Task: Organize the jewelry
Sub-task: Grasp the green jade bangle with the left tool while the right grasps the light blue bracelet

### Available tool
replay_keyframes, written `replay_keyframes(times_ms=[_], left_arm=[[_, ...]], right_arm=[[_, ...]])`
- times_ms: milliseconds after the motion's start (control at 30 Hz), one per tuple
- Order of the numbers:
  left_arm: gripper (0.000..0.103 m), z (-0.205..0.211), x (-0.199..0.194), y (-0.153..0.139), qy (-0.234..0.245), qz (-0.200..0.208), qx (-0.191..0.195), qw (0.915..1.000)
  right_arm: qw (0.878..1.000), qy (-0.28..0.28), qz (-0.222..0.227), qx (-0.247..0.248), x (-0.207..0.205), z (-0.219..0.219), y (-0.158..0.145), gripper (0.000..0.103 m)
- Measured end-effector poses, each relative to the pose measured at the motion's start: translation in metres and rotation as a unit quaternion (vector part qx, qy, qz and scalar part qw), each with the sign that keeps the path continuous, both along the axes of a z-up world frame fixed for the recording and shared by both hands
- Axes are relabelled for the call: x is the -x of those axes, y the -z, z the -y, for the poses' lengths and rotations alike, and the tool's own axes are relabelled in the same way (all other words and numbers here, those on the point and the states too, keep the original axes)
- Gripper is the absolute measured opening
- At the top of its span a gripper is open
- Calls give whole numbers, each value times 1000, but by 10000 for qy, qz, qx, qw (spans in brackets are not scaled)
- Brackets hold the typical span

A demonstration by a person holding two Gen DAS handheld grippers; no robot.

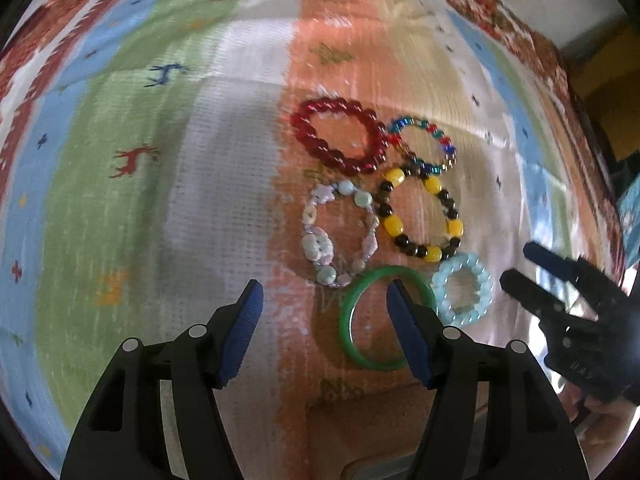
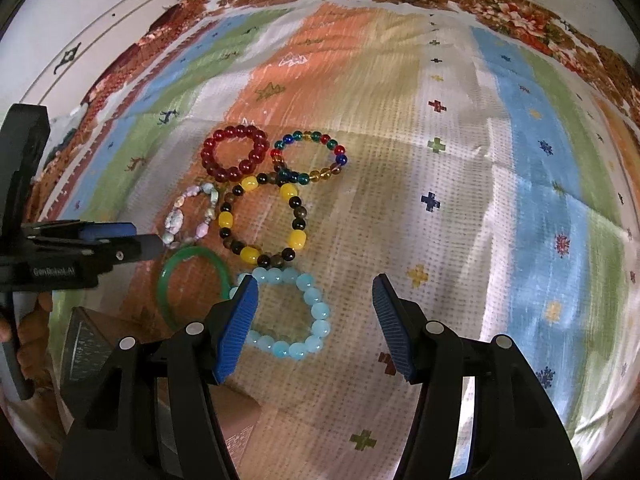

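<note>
Jewelry: six bracelets are sitting in a tight bunch on the orange and beige stripes of the bedspread [image 2: 460,208], roughly mid-surface and well away from its flowery far edge.
Green bangle [image 1: 386,318]: it's lying flat at the near end of the bunch, right under the left gripper [image 1: 323,334]. One pad is hanging over the middle of the ring, the other is sitting off to its left over bare cloth.
Pale blue bracelet [image 2: 290,312]: it's lying flat just beside the bangle, between the pads of the right gripper [image 2: 315,330], closer to the left pad.
Other four: the yellow-and-black one [image 2: 262,222], the pastel stone one [image 2: 192,216], the red one [image 2: 236,153] and the multicolour glass one [image 2: 310,158] are lying farther out, touching or overlapping at the rims.
Left jaws: standing wide, holding nothing.
Right jaws: also wide, nothing in them.
Who's nearer: I'd say left for the bangle, right for the blue one. A ring has no long axis, so either pair probably needs to straddle one rim rather than the whole loop.
Views: the right wrist view is showing a brownish box corner [image 2: 236,412] near its own fingers and a white cabinet [image 2: 92,36] past the bed, which the left isn't. Only the left view is showing the bangle sitting under the left pads.
</note>
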State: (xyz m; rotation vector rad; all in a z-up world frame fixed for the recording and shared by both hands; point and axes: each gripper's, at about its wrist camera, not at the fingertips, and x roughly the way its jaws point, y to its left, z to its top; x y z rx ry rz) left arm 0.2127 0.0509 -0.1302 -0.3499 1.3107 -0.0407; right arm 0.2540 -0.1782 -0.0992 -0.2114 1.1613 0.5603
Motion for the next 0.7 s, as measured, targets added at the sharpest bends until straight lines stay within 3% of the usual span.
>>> replay_keyframes(times_ms=[267,433,600,700], left_arm=[[62,23,-9,12,596,-219,-460,9969],[62,30,-14,17,725,-353,-603,9949],[52,41,-19,20,734,-392,-761,9936],[45,37,-20,20,670,-410,-719,9943]], right_arm=[[9997,-18,-158,168,-5,-2,13,59],[9993,9,-249,274,-5,-2,23,59],[9991,-6,-302,309,-3,-3,29,59],[9987,-50,-398,328,-2,-5,35,42]])
